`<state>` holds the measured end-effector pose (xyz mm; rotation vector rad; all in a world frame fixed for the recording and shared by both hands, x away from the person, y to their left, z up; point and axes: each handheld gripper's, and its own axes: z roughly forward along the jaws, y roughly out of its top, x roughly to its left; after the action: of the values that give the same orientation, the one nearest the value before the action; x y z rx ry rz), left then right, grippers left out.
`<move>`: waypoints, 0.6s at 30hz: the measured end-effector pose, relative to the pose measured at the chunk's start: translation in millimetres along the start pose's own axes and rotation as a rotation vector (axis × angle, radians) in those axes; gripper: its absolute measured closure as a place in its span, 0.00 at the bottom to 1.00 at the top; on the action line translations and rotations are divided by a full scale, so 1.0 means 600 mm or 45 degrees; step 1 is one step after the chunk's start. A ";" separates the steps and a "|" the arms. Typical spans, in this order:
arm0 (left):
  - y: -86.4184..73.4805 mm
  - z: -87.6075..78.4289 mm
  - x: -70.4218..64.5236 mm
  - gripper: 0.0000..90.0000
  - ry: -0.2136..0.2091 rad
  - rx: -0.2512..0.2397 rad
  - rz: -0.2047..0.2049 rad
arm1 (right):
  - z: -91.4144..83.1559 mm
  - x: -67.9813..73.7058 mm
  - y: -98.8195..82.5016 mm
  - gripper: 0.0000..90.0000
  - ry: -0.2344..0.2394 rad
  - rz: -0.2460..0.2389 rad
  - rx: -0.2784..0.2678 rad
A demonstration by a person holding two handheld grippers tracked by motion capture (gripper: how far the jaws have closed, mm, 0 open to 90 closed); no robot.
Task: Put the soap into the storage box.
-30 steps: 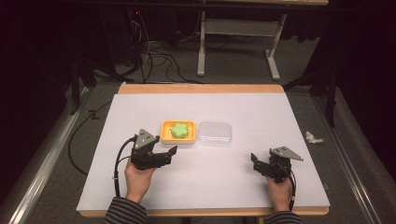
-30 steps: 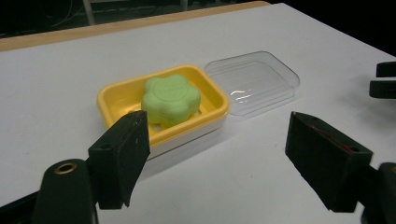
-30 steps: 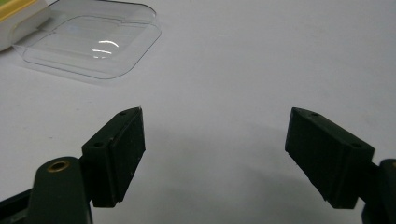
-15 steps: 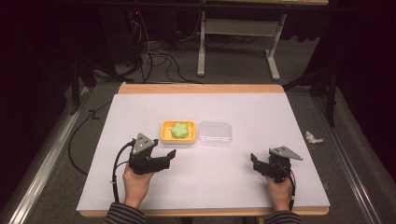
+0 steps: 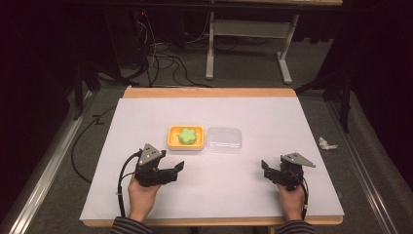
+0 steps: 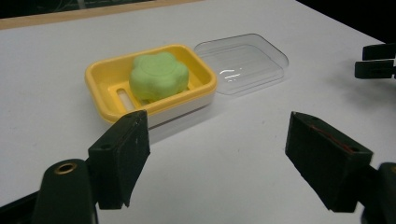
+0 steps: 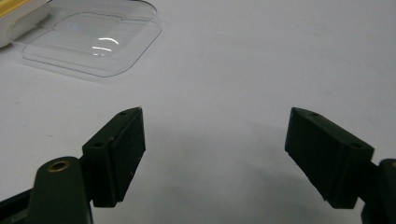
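The yellow soap dish (image 6: 109, 91) with the green flower-shaped soap (image 6: 158, 75) in it stood on the white table (image 5: 214, 195) just ahead of the left gripper (image 5: 178, 168), and the clear lid (image 6: 243, 60) lay touching the dish on the side toward the right gripper (image 5: 265, 168). The left gripper had its jaws apart with nothing between them, and it touched neither the dish nor the soap. The right gripper was also released, with wide jaws over bare table, and the lid was ahead of it to its left.
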<state>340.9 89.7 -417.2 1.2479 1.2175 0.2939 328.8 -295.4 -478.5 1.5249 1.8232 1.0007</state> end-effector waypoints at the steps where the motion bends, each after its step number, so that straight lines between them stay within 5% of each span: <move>1: -0.001 0.000 0.000 0.25 -0.001 -0.001 -0.007 | 0.000 0.000 0.000 0.23 -0.001 0.003 -0.002; 18: -0.016 0.000 0.021 0.25 0.039 0.043 0.001 | 0.000 0.001 0.000 0.23 -0.003 0.004 -0.004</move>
<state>342.0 95.3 -432.0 1.2768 1.2530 0.2947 328.8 -294.8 -478.7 1.5267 1.8176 1.0020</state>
